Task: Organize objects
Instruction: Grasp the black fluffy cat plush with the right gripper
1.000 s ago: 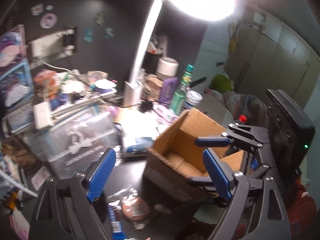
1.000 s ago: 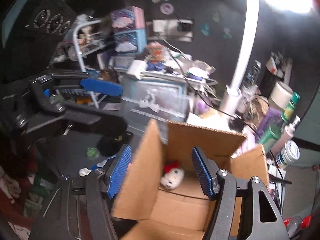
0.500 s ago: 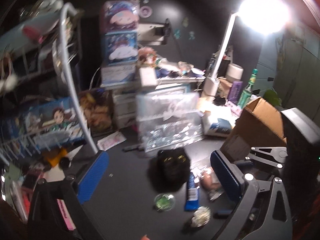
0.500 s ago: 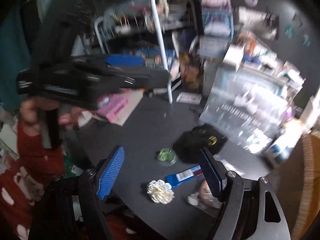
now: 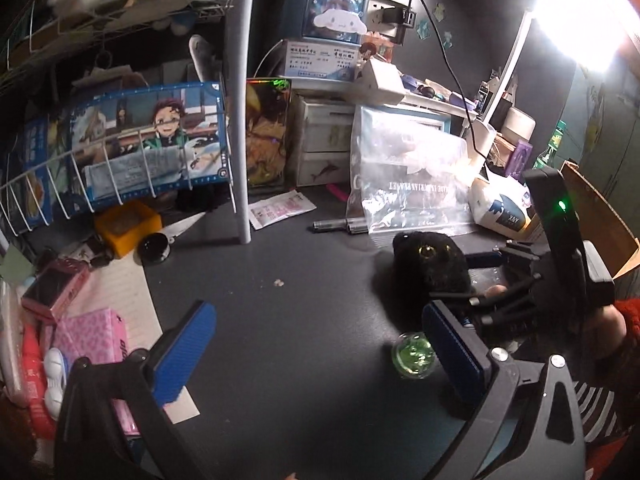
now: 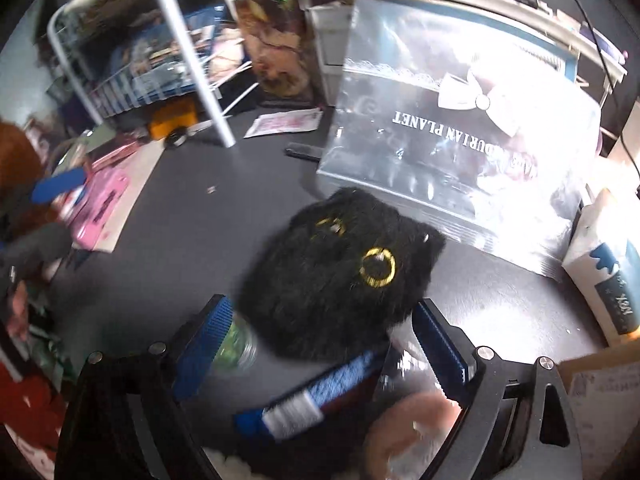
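Right gripper [image 6: 320, 344] spread wide, nothing grasped, black plush [image 6: 340, 272] framed mid-frame between blue pads. Left gripper [image 5: 316, 344] likewise spread, empty, lower frame.

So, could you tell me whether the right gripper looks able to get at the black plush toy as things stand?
Probably yes. The right gripper is open right at the black plush toy, with nothing between them. The blue tube and green-filled jar crowd the plush's near edge and might get caught too.
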`<state>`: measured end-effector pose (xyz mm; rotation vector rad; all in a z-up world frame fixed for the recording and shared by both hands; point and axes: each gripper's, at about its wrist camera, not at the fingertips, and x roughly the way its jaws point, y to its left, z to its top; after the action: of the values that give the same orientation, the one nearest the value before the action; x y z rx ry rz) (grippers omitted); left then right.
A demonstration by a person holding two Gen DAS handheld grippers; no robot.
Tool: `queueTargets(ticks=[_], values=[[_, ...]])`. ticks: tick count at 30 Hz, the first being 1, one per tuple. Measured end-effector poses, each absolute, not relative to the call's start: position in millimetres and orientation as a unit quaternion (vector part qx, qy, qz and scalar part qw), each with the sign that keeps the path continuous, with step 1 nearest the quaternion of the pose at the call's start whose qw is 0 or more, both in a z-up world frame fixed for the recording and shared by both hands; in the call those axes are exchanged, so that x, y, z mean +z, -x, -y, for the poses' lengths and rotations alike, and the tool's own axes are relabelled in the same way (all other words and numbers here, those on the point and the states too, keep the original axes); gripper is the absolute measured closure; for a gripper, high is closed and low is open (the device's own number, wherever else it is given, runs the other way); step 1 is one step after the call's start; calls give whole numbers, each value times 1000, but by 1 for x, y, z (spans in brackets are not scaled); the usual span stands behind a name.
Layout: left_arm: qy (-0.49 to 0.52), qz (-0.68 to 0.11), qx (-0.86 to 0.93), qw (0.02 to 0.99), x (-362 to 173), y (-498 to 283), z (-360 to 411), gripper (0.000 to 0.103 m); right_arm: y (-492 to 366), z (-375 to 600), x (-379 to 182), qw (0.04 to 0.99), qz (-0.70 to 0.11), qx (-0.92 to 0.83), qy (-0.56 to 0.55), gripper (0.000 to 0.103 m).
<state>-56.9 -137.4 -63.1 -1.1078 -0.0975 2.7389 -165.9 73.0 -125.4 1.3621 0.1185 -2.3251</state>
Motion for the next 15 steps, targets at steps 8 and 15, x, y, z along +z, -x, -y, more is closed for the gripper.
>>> queueTargets(ticks=[8,15], values=[[376,40,919,109,-73,64,139,1,197,-57,-139,206,-48,-841,-498,12],[387,64,907,152,-72,69,133,1,195,-57,-136,203,-78,-843,-492,33]])
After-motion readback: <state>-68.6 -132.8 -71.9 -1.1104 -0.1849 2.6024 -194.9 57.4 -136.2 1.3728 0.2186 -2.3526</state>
